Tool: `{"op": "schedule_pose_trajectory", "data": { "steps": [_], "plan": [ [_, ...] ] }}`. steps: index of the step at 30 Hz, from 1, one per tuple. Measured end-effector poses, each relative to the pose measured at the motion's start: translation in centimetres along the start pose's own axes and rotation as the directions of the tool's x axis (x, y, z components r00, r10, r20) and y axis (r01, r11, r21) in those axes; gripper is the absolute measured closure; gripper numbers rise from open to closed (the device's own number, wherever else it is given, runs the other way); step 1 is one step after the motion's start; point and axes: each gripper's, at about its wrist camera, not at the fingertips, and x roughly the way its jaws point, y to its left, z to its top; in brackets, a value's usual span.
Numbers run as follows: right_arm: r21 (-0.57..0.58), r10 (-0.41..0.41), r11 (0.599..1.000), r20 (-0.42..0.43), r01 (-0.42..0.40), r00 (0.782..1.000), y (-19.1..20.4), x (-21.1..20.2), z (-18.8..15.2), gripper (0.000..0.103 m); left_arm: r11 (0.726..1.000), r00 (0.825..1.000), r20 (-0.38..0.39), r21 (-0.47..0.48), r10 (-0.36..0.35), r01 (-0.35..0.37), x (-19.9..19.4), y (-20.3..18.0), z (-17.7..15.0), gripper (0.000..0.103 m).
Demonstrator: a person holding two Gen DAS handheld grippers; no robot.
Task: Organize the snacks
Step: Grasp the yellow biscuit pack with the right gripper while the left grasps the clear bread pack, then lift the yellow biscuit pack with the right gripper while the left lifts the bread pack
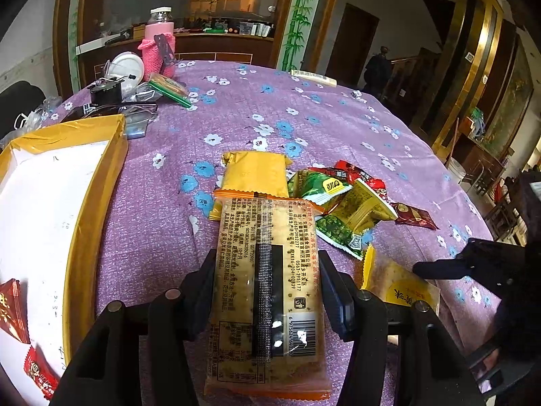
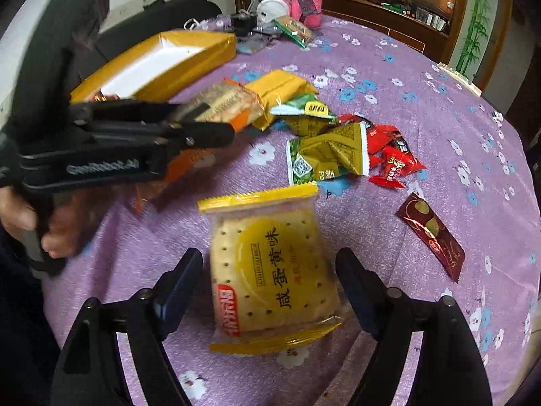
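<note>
1. An orange-edged cracker packet [image 1: 267,291], printed back facing up, is sitting nearest the left wrist camera, pinched between the two fingers of the left claw [image 1: 267,270], which is closing on its long sides.
2. A yellow egg-yolk biscuit packet [image 2: 270,277] is lying flat on the purple flowered desk [image 2: 439,101], between the fingers of the right claw [image 2: 270,280]; those fingers are standing apart on either side, spread wide and not touching the wrapper.
3. A person's hand [image 2: 50,230] is gripping the left claw's handle at the left of the right wrist view.
4. A yellow-walled box [image 1: 98,176] with a white floor is sitting on the desk to the left, holding red sachets [image 1: 13,308].
5. A loose pile of green snack packets [image 1: 341,213], red candies [image 2: 392,162] and another yellow packet [image 1: 255,172] is lying mid-desk.
6. A dark red sachet [image 2: 431,237] is lying apart, to the right.
</note>
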Motion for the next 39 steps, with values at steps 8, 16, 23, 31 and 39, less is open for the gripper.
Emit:
{"op": "schedule_pose_trajectory", "data": {
  "steps": [8, 16, 23, 31, 39],
  "plan": [
    [0.038, -0.113, 0.993, 0.027, 0.112, 0.993, -0.3, 0.1, 0.7, 0.033, 1.0, 1.0, 0.002, -0.002, -0.001, 0.001, 0.0, 0.0, 0.0, 0.045],
    [0.369, -0.21, 0.923, 0.253, 0.106, 0.944, -4.3, -3.9, 4.0, 0.033, 1.0, 1.0, 0.02, -0.006, -0.004, 0.004, -0.3, 0.1, 0.0, 0.045],
    [0.367, -0.278, 0.916, 0.292, 0.16, 0.915, -3.5, -2.7, 3.5, 0.033, 1.0, 0.999, 0.053, -0.015, 0.006, -0.006, -0.7, 0.1, 0.0, 0.045],
    [0.329, -0.24, 0.933, 0.281, 0.142, 0.929, -3.2, -2.0, 3.2, 0.033, 1.0, 0.998, 0.058, -0.017, 0.026, -0.025, -0.6, 0.0, 0.0, 0.045],
    [0.364, -0.189, 0.928, 0.276, 0.08, 0.942, -4.1, -1.7, 3.0, 0.033, 0.999, 0.997, 0.065, -0.016, 0.051, -0.05, -0.5, 0.0, 0.1, 0.044]
  ]
}}
